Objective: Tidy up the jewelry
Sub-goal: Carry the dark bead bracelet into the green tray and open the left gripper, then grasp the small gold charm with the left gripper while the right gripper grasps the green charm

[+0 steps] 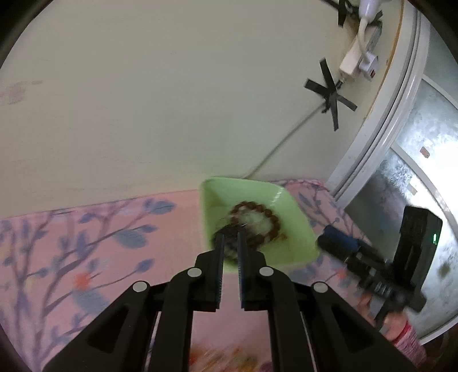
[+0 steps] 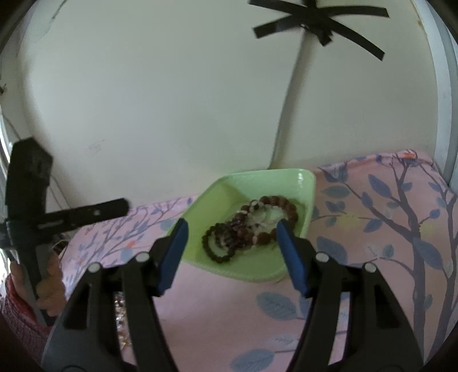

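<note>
Pale wall (image 2: 171, 100) behind, with black tape crosses (image 2: 320, 25) holding a white cable; below it your pink floral cloth (image 2: 372, 229) covers the surface. Left-wrist view is motion-blurred, so the beads there smear together and you cannot count strands. Your green tray (image 2: 217, 191) sits at the back of the cloth near the wall, and its near rim is partly hidden behind the fingers in both views. Inside it lie the bracelets (image 2: 252, 226): a reddish-brown bead loop toward the back, a dark, almost black loop toward the front, and pale beads between them, overlapping in one heap. Your left gripper (image 1: 230, 237) has its fingers nearly closed over the tray's near edge; whether a strand is pinched between them is lost in blur. Your right gripper (image 2: 232, 226) stands wide open, fingers either side of the heap, nothing held. Something sparkly at the lower left of the right-wrist view is cut off by the gripper body.
</note>
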The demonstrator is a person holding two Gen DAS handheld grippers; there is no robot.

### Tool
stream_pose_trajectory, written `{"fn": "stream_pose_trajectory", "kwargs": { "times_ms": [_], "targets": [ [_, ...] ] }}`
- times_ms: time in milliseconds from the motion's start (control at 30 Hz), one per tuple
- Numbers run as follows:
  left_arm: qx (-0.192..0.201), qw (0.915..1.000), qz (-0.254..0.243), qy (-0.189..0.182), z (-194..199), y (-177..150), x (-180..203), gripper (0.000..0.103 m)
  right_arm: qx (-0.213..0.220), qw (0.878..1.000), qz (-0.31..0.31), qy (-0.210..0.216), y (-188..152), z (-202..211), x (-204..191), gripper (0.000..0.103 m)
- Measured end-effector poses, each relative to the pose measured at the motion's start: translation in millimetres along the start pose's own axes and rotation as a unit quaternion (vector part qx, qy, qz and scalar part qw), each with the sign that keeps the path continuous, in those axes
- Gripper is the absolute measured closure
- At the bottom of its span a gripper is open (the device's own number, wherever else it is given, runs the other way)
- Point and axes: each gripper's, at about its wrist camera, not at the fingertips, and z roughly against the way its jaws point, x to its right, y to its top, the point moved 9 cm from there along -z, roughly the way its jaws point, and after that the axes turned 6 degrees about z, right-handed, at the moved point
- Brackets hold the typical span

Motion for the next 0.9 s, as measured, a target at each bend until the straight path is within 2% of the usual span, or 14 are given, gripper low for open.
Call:
{"fn": "stream_pose_trajectory", "kwargs": {
  "times_ms": [167, 267, 367, 500, 567, 733, 833, 900],
  "targets": [
    [0.002, 0.9989, 0.029, 0.035, 46, -38, -56, 0.091, -0.033, 0.997, 0.040, 0.052, -18, -2, -47, 0.060],
    [-0.012, 0.9966, 0.063, 0.051, 63, -68, -92, 0.091, -0.074, 0.992, 0.065, 0.077, -44, -9, -77, 0.062],
    [-0.022, 0.9949, 0.085, 0.050, 68, -88, -105, 0.091, -0.112, 0.986, 0.092, 0.084, -72, -19, -100, 0.062],
    [-0.037, 0.9954, 0.083, 0.031, 61, -103, -96, 0.091, -0.150, 0.980, 0.077, 0.101, -99, -27, -110, 0.060],
    [-0.049, 0.9957, 0.076, 0.018, 53, -110, -83, 0.089, -0.153, 0.981, 0.071, 0.094, -107, -27, -107, 0.050],
    [-0.077, 0.9948, 0.064, 0.017, 24, -127, -70, 0.080, -0.158, 0.982, 0.050, 0.085, -114, -23, -99, 0.047],
    [-0.085, 0.9941, 0.067, 0.013, 12, -134, -70, 0.081, -0.152, 0.984, 0.025, 0.090, -111, -20, -89, 0.047],
    [-0.085, 0.9948, 0.056, 0.009, 15, -139, -64, 0.088, -0.149, 0.984, -0.003, 0.097, -110, -21, -81, 0.047]
  ]
}}
